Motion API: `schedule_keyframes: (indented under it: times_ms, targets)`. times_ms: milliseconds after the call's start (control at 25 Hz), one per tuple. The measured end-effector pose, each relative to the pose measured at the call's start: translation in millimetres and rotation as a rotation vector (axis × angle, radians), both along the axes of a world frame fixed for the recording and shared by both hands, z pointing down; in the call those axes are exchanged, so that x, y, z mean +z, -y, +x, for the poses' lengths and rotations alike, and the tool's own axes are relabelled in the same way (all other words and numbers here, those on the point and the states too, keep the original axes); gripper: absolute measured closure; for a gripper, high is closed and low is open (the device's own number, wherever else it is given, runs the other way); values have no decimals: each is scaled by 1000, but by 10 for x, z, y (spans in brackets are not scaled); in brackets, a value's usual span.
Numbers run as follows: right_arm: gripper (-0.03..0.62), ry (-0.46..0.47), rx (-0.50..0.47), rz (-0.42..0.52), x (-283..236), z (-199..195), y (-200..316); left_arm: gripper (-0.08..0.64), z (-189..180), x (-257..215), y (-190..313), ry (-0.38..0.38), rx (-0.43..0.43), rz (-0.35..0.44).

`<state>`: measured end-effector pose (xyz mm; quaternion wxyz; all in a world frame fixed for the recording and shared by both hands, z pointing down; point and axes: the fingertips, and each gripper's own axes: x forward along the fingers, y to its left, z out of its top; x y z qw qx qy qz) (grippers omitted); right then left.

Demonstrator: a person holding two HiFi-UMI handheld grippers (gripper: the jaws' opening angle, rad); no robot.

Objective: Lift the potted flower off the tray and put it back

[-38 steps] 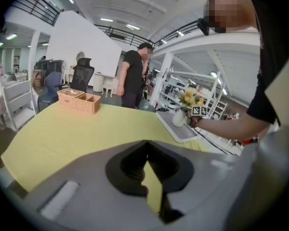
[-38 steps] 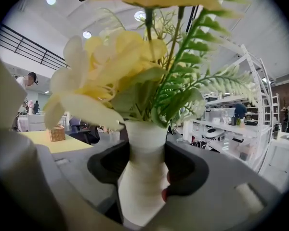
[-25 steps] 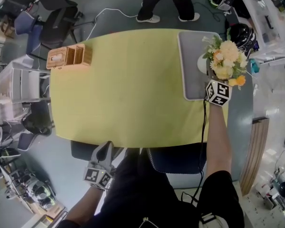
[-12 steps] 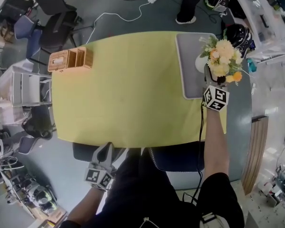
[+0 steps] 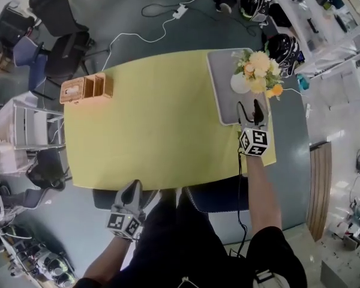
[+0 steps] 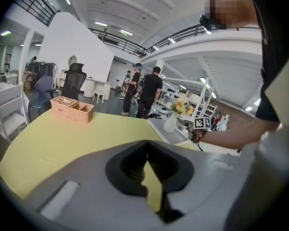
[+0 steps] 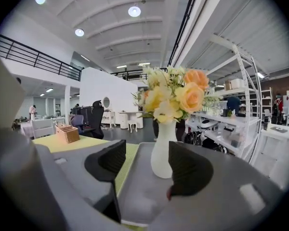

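Observation:
A white vase (image 5: pixel 240 83) of yellow and orange flowers (image 5: pixel 258 71) stands upright on the grey tray (image 5: pixel 222 101) at the far right corner of the yellow table (image 5: pixel 156 131). My right gripper (image 5: pixel 252 110) hovers over the tray's near edge, a little short of the vase, open and empty. In the right gripper view the vase (image 7: pixel 163 148) shows beyond the spread jaws (image 7: pixel 147 165), apart from both pads. My left gripper (image 5: pixel 131 192) hangs off the table's near edge, by my body. Its pads (image 6: pixel 147 150) meet at the tips with nothing held.
A wicker basket (image 5: pixel 87 87) sits at the table's far left corner. Office chairs (image 5: pixel 66 35) stand left of the table and a cable (image 5: pixel 144 23) lies on the floor. Helmets (image 5: pixel 282 44) and shelving crowd the right side. People stand beyond the table (image 6: pixel 144 93).
My right gripper has drawn back from under the flowers toward me, so its fingers now show clear of the vase. The vase stays on the tray. The left gripper has hardly moved.

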<state>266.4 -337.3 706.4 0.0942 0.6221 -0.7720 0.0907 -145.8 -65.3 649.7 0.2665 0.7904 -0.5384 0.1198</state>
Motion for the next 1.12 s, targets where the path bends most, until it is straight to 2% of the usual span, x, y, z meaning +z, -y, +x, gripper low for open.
schedule_keyframes:
  times_ms: [160, 320, 480, 720, 920, 1120]
  targets:
    - [332, 20, -30, 14, -334, -221, -305, 552, 47, -205, 107, -38, 28, 36]
    - [367, 77, -45, 32, -816, -403, -579, 552, 42, -412, 158, -59, 56, 64]
    - [407, 129, -103, 22, -1368, -665, -873, 552, 21, -695, 186, -74, 65, 109]
    - [456, 163, -164, 17, -2237, -1125, -1330, 552, 12, -1268, 332, -123, 93, 220]
    - [531, 192, -202, -18, -2646, -1611, -1787, 552, -24, -1663, 411, -169, 120, 289]
    - [561, 215, -257, -2, -2913, -2016, -2230, 552, 89, -1968, 394, -185, 176, 351]
